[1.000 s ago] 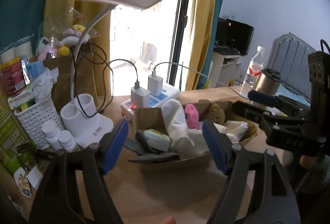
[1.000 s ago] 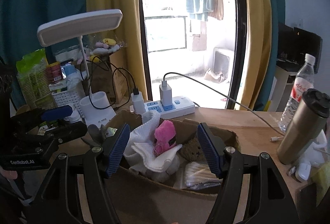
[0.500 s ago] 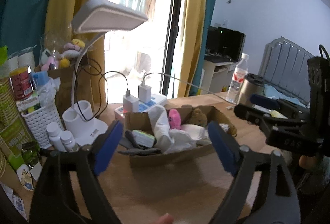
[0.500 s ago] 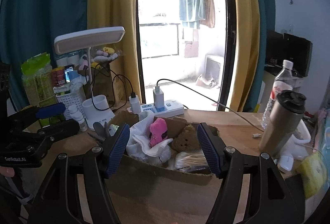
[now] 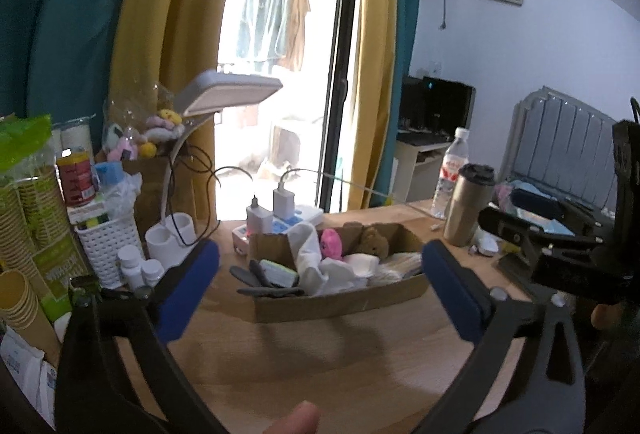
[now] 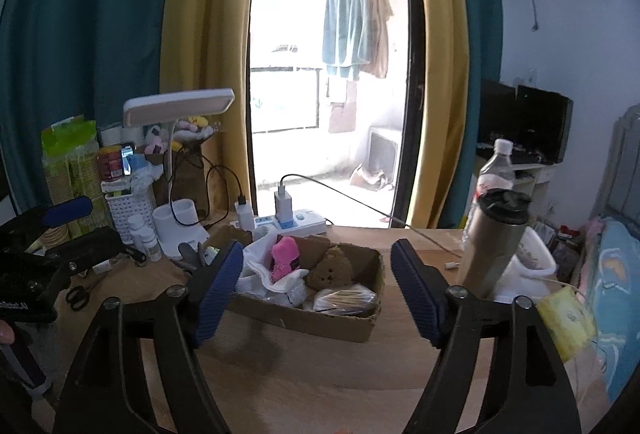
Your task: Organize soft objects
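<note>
The wooden table (image 6: 320,374) fills the lower half of both views, and its bare front suggests the loose soft things are already gathered into one place: the shallow cardboard box (image 5: 340,304), sitting at centre frame in the left wrist view and just below centre in the right wrist view. Both tools hang in front of it, well apart from it. The left gripper (image 5: 320,294) has just been opening and its jaws stand wide with nothing between them; the right gripper (image 6: 316,290) has likewise been opening and is empty too, which reads as letting go, not reaching. Inside the box, a crumpled white cloth (image 6: 260,270) slumps against the left end, a brown plush bear (image 6: 330,268) sits upright toward the right, and a small pink plush toy (image 6: 285,258) stands between them, touching the cloth. Everything in it looks limp and loosely heaped.
</note>
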Available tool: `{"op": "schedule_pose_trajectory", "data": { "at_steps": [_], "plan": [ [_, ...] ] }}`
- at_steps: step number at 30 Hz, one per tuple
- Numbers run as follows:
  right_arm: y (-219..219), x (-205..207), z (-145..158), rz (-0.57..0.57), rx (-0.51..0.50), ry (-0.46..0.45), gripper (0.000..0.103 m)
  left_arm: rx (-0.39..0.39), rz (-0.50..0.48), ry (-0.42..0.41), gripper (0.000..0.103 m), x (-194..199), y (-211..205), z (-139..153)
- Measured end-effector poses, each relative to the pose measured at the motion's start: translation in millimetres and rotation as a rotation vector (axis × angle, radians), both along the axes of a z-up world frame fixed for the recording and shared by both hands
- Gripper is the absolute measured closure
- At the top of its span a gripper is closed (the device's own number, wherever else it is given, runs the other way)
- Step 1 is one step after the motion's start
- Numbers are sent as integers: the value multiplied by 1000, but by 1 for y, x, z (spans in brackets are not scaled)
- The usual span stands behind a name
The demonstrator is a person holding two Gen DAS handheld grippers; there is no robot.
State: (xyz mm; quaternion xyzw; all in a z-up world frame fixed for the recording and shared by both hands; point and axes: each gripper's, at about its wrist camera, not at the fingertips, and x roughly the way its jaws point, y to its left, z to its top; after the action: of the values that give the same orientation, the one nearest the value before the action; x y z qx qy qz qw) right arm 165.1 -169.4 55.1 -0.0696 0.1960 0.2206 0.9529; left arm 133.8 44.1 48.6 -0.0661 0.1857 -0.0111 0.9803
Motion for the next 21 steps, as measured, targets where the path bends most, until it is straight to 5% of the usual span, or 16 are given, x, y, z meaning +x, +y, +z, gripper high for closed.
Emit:
{"op": "schedule_pose_trajectory", "data": {
  "at_steps": [21],
  "plan": [
    [-44,-81,23,-107,-4,-91,18,43,-29,-81,1,-66,-36,16]
  ]
}}
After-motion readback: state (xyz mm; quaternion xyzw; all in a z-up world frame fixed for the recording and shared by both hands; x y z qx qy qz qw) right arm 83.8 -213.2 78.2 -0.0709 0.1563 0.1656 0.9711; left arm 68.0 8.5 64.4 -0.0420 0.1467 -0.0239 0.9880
